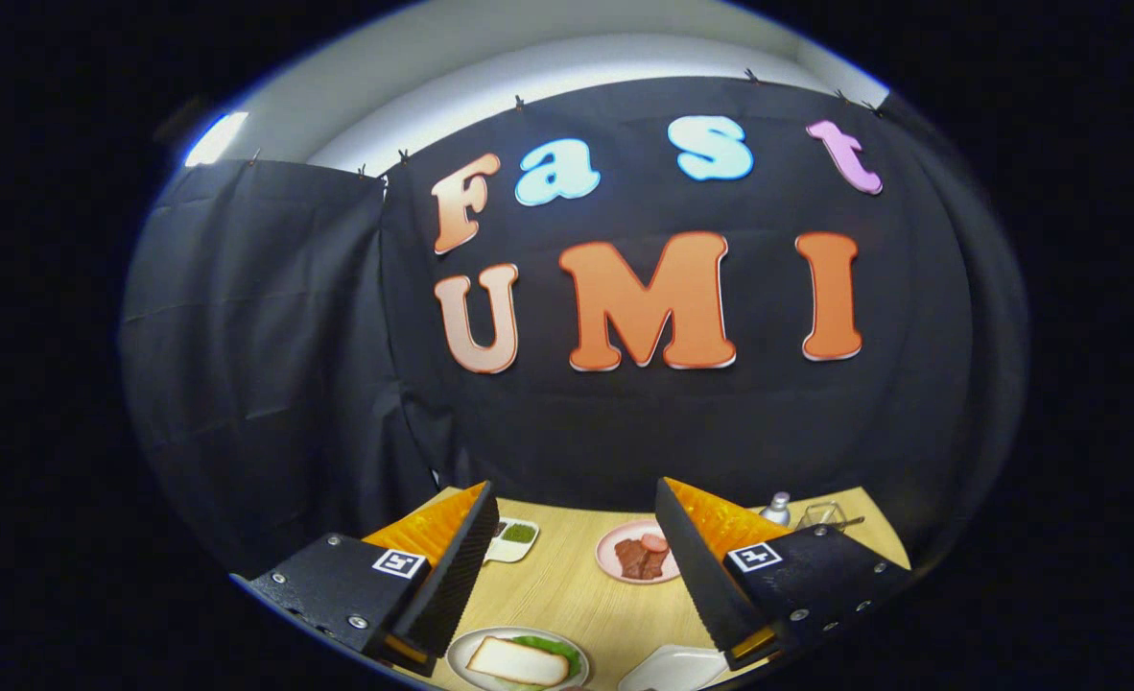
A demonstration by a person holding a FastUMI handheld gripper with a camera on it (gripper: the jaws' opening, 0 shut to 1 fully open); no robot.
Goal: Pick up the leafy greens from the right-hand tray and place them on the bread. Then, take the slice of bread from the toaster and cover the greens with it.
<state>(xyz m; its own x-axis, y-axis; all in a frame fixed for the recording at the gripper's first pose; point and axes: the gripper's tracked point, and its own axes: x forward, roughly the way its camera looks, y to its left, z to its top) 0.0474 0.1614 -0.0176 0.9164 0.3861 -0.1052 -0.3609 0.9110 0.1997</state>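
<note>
My gripper point(575, 537) is held high above the wooden table point(567, 585), fingers wide apart and nothing between them. Below them, near the table's front, a white plate point(459, 656) carries a slice of bread point(517, 661) lying on top of leafy greens point(550, 646), which stick out from under its far side. To the right of that plate lies a white tray point(673, 670), partly hidden by my right finger point(696, 566).
A pink plate point(607, 552) with pieces of meat sits beyond the fingers. A small white dish point(514, 542) with green stuff lies behind the left finger point(452, 566). A small bottle point(776, 508) and a clear glass point(821, 515) stand at the far right.
</note>
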